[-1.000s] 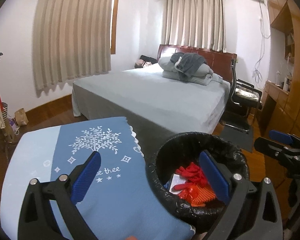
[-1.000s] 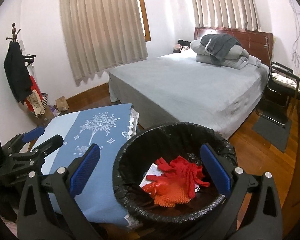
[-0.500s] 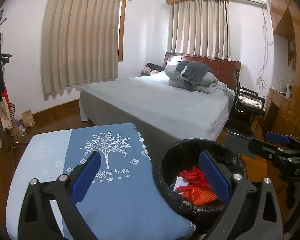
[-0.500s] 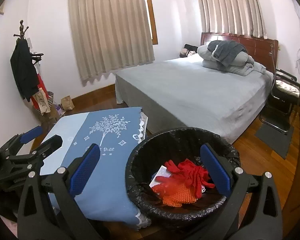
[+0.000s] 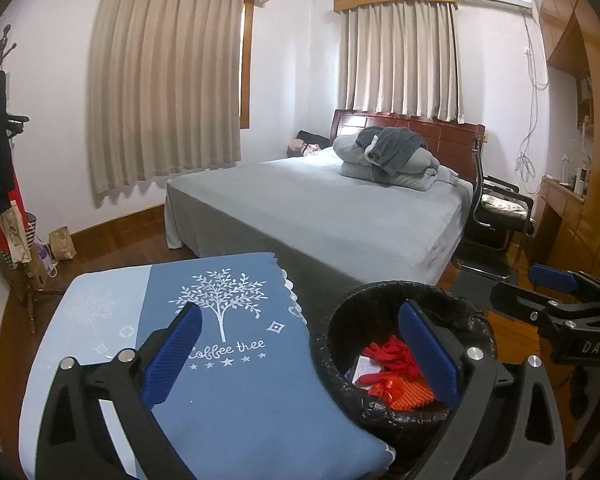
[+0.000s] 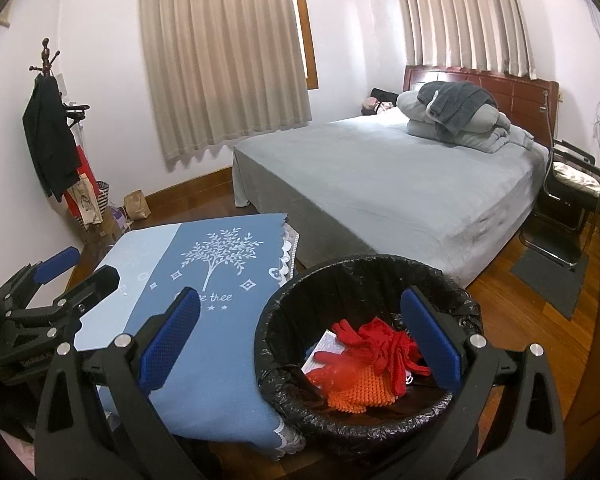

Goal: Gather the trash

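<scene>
Inside black-lined bin (image 6: 364,412): red gloves (image 6: 376,344)

Black gripper (image 5: 300,354) frames with silver screws; blue ribbed pads (image 5: 171,358) (white "DAS" lettering).

Both wrist cams look down-forward, side by side, sharing trash bin (image 5: 404,320) (image 6: 364,276), tablecloth (image 5: 228,392) (image 6: 220,344) and bed (image 5: 340,216) (image 6: 400,184).

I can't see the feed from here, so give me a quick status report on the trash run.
Left gripper open, empty. Right gripper open, empty. Red and orange trash lies in the black-lined bin beside the blue-cloth table. Nothing in the way.
</scene>
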